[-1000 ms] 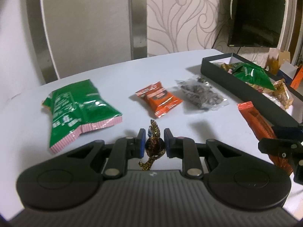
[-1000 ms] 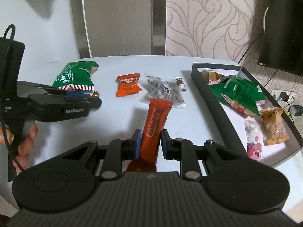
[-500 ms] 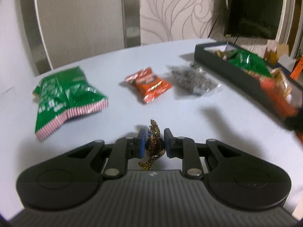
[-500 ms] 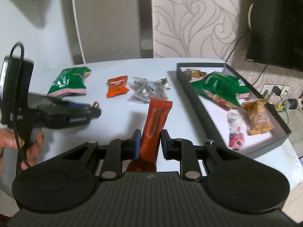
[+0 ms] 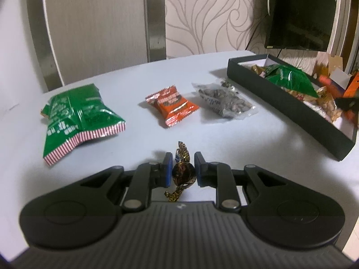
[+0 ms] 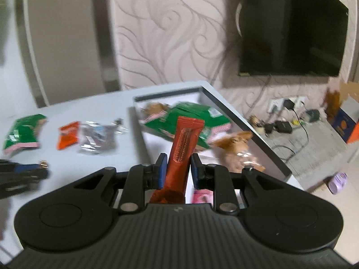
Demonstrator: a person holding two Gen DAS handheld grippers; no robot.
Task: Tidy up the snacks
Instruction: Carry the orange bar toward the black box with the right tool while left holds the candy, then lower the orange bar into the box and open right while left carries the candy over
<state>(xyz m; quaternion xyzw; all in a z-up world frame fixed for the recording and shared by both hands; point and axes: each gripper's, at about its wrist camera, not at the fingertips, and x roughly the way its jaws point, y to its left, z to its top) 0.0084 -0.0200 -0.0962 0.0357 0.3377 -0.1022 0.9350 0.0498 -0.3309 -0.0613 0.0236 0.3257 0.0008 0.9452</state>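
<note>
A: Right wrist view is smeared all over. Left gripper (image 6: 33, 171) at nine o'clock is a dark streak, cut by the frame edge; its load shows only as a gold glint.

B: Orange stick pack (image 6: 182, 154)?

A: Its lower end is hidden behind the gripper body. Printing unreadable.

B: The black box (image 6: 264, 148)?

A: The near end is hidden behind the gripper body. The pink packet (image 6: 202, 197) shows only as a sliver between the linkages.

B: Left wrist view?

A: Sharper. At three o'clock the right gripper (image 5: 347, 105) is a blur, clipped by the edge. The lettering on the green bag (image 5: 76, 114) is too small to read. The lower twist of the wrapped candy (image 5: 182, 172) dips behind the housing.
</note>
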